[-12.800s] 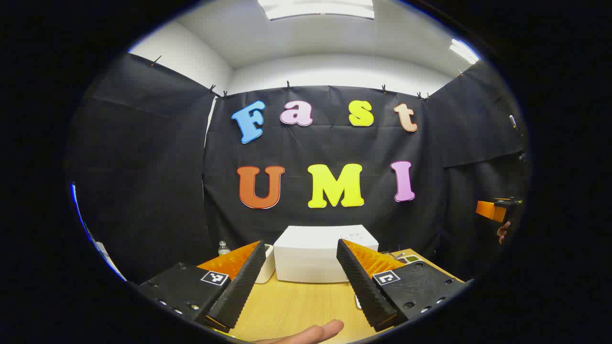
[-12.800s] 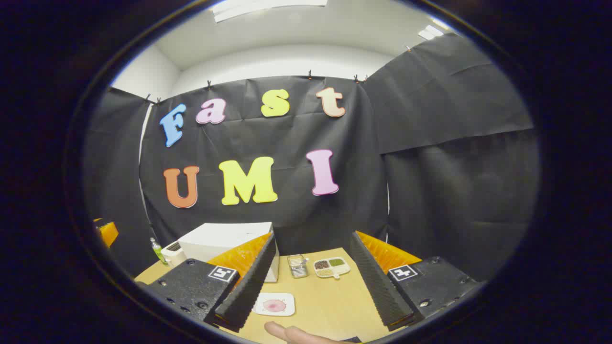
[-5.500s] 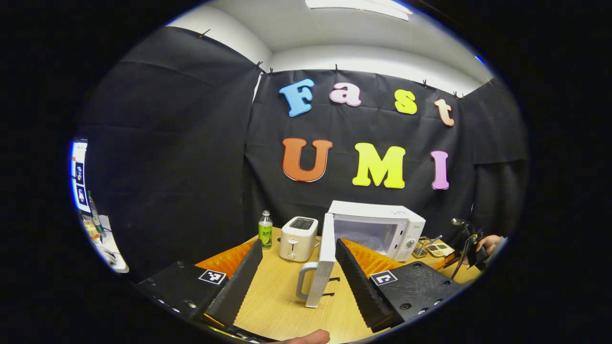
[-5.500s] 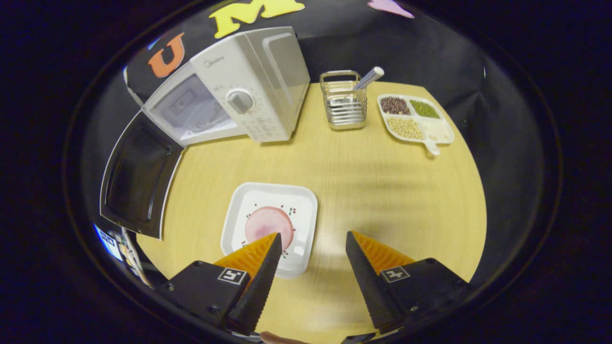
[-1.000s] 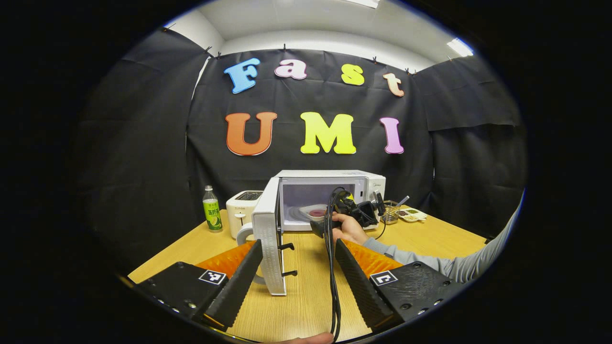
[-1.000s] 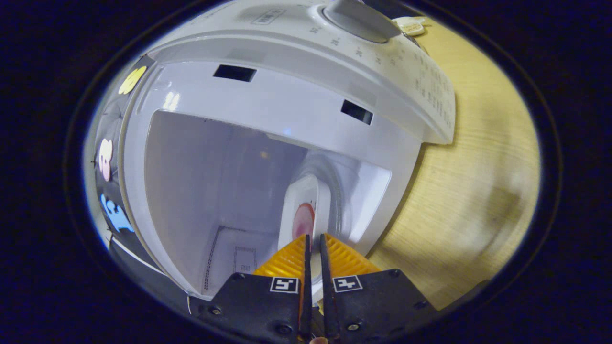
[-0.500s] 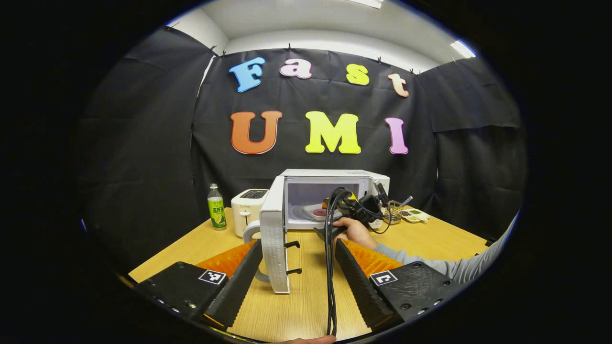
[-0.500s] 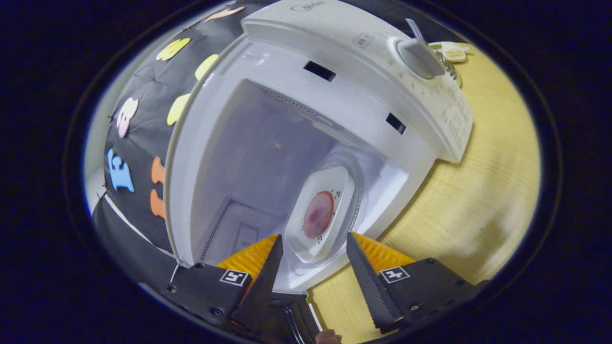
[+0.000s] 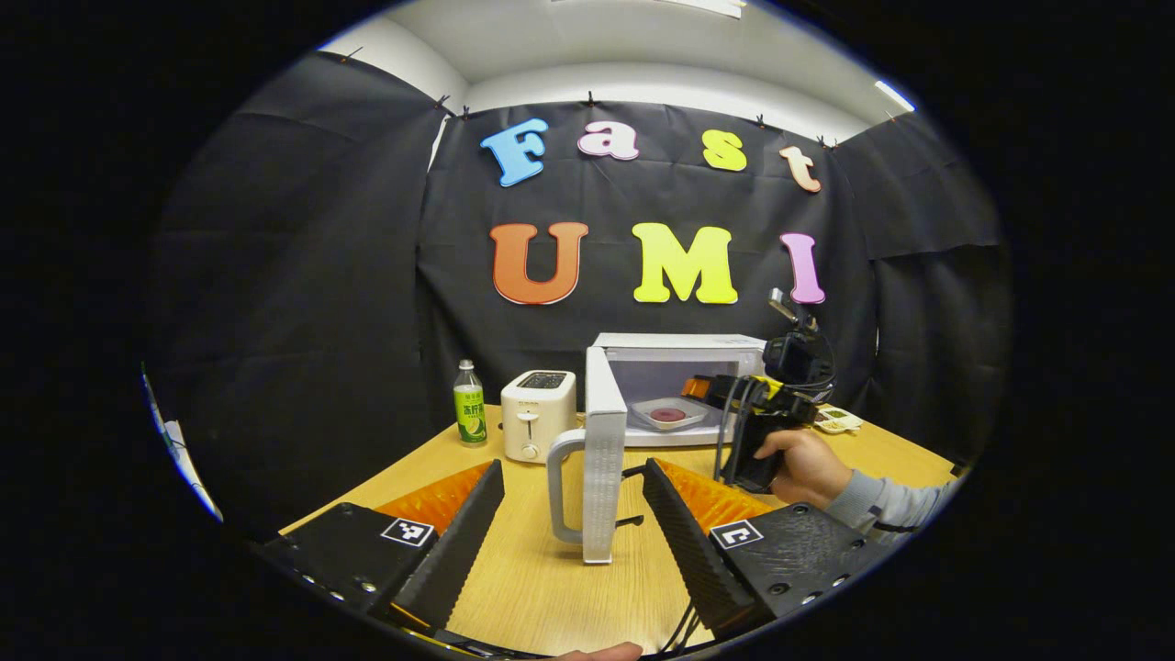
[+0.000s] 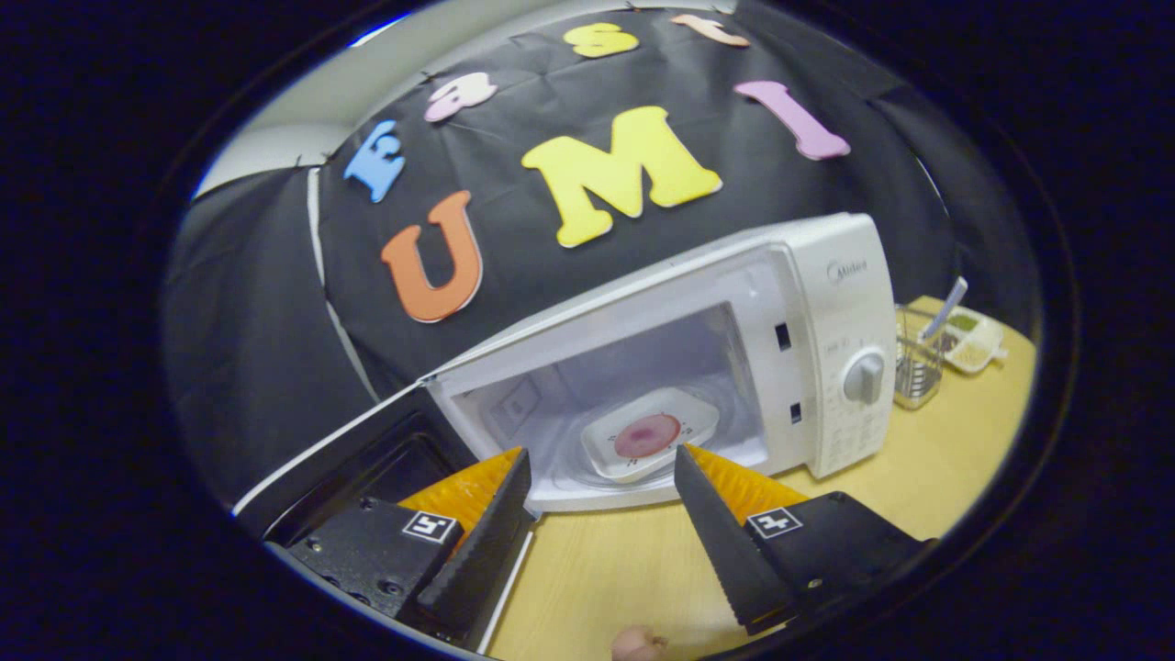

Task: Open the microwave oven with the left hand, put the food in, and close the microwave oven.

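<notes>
Reading from left to right in the left gripper view, you are passing a green bottle (image 9: 468, 415) and a toaster (image 9: 537, 415) at the back of the wooden table (image 9: 551, 588), then the microwave door (image 9: 601, 459) standing wide open and edge-on, with its looped handle (image 9: 562, 487) facing left, and your left gripper (image 9: 571, 514) is hovering just short of that door with its fingers apart and nothing between them. Beyond the door the microwave oven (image 10: 826, 312) is sitting open, and the plate of food (image 10: 650, 433) is lying flat on the floor of the cavity. To the right, your right gripper (image 10: 597, 500) is hanging in front of the opening, fingers spread and empty, clear of the plate. Judging from this, the closing step is what remains. The door is looking rigid, light and freely hinged, so you are best pushing on its outer face or hooking the handle near the free edge; a smooth panel may let a finger slide. The plate is likely brittle, so you are wise to shut the door gently.
</notes>
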A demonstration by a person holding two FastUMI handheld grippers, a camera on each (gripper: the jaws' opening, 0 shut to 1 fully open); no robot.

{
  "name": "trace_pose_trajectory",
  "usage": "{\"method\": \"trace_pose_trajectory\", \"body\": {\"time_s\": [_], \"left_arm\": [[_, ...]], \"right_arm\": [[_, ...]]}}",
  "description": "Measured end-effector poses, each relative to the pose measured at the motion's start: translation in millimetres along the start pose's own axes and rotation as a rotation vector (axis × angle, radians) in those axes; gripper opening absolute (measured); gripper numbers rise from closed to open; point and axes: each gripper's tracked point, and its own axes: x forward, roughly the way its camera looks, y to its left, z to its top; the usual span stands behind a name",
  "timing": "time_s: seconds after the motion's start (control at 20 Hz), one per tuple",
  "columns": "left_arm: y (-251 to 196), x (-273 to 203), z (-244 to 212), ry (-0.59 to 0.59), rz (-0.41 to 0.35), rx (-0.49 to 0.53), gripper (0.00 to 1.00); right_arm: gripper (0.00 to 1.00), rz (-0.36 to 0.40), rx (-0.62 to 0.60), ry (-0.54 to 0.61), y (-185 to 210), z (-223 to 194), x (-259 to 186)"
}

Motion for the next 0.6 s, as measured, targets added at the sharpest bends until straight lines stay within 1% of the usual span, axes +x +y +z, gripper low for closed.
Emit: {"method": "trace_pose_trajectory", "body": {"time_s": [0.05,0.15,0.25,0.3,0.35,0.4,0.45,0.5,0.55,0.6], "left_arm": [[5.2,0.6,0.4,-0.005,0.011,0.002,0.93],[15.9,3.1,-0.1,-0.003,0.045,-0.003,0.93],[22.6,7.4,-5.7,0.001,0.072,0.015,0.69],[31.1,10.2,-6.8,-0.006,0.097,0.043,0.74],[36.7,14.9,-9.4,-0.011,0.104,0.060,0.65],[33.3,16.8,-14.0,-0.003,0.092,0.056,0.59],[30.9,19.5,-16.9,-0.005,0.075,0.036,0.45],[30.8,23.1,-17.0,-0.015,0.057,0.007,0.52],[31.3,28.5,-14.9,-0.035,0.044,-0.019,0.19],[33.9,33.5,-17.1,-0.050,0.045,-0.049,0.33]], "right_arm": [[1.00,0.011,-0.044,-0.010,1.6,7.3,-15.7],[1.00,0.005,-0.110,-0.025,-2.9,20.1,-48.0],[1.00,-0.010,-0.168,-0.046,-10.1,35.6,-80.3],[1.00,-0.014,-0.197,-0.057,-14.0,43.2,-96.2],[1.00,-0.023,-0.226,-0.066,-19.2,49.0,-112.0],[1.00,-0.031,-0.248,-0.076,-24.0,54.5,-127.2],[1.00,-0.036,-0.268,-0.080,-29.2,59.8,-143.7],[1.00,-0.051,-0.284,-0.090,-35.9,65.0,-157.4],[1.00,-0.062,-0.299,-0.091,-42.8,68.7,-172.9],[0.89,-0.073,-0.310,-0.095,-50.2,72.3,-186.5]]}}
